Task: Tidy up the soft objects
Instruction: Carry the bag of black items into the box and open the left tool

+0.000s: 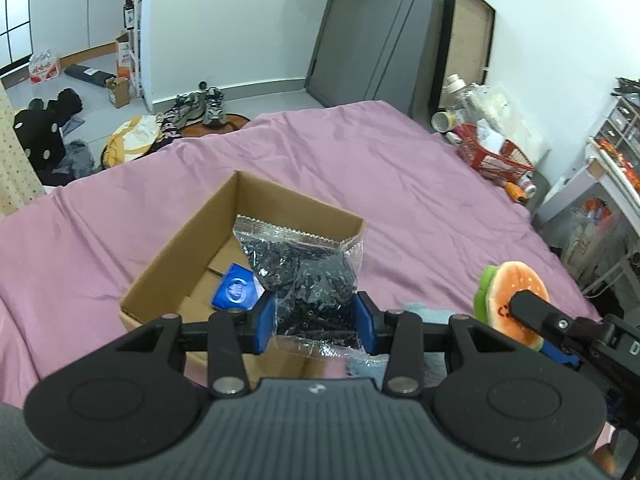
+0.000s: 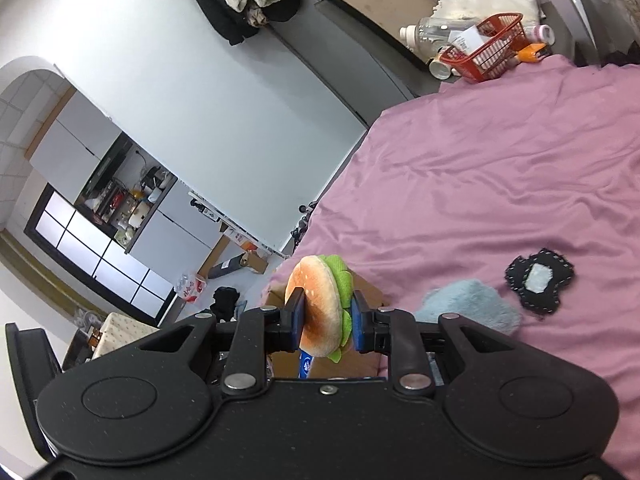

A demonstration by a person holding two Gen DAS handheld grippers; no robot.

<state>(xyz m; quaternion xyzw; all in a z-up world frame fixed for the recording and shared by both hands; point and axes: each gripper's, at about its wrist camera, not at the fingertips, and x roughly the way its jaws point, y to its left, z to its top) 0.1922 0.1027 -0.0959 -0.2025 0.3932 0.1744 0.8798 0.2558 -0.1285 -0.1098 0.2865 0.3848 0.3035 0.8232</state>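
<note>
**Both tools loaded over the pink bed**

The left tool has its blue pads clamped on a clear plastic bag of small dark pieces; the bag stands up between the fingers, its crimped top edge highest, and it hangs right over the open cardboard box; the box sits on the pink bedsheet, and inside it, down on the floor of the box, lies a blue packet with a white round mark, partly behind the bag.

Over on the right, the right tool is pinching a plush burger; narrow grip, one pad on the orange bun face, the other against the green lettuce frill; the toy is held on edge, up off the sheet. In the left wrist view the same burger shows at the right edge, just beside the box side of the bed, with a black finger across its bun.

Below and to the right of the burger, a pale blue fluffy plush lies on the sheet; near it, a little further out, a black bone-shaped fabric piece with a white patch, flat on the bed.

Far corner of the bed: a red wire basket with bottles beside it.
</note>
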